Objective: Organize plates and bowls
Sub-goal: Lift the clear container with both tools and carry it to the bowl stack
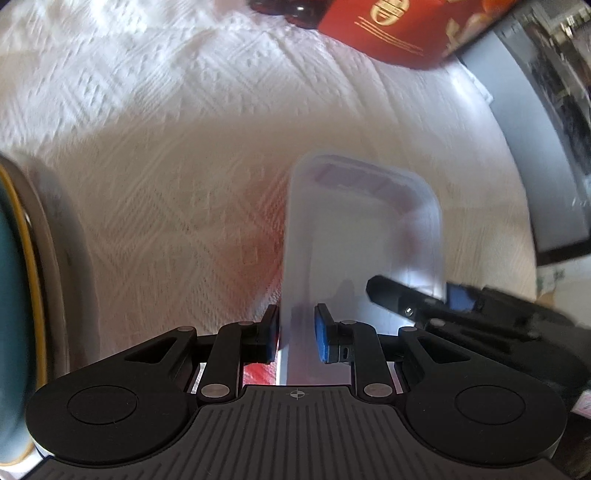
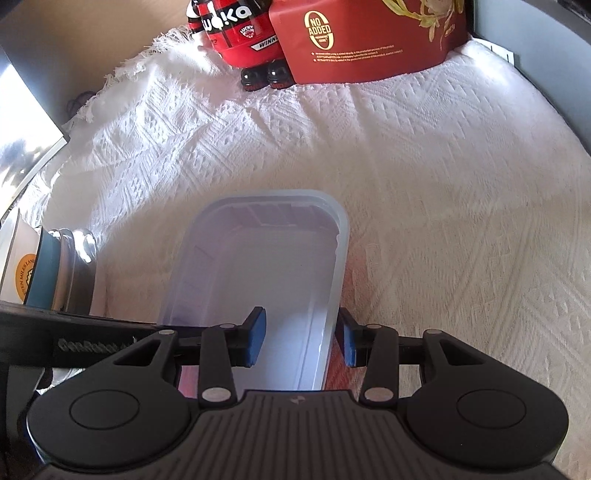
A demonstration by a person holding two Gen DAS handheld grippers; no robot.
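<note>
Right wrist view shows my right gripper (image 2: 301,336) clamped over the right wall of the translucent tub (image 2: 266,266), whose long axis runs straight ahead across the white cloth (image 2: 443,184), my left gripper (image 1: 295,332) pinching the opposite wall.

One translucent container (image 2: 266,266). Left of the container: one stack of dishes (image 2: 55,269), number in it unclear. Beyond the container: one red box (image 2: 362,40) and two red bottles (image 2: 236,33).

Left tool (image 1: 295,334) nearly closed; right tool (image 2: 301,338) wider; both downward-tilted
</note>
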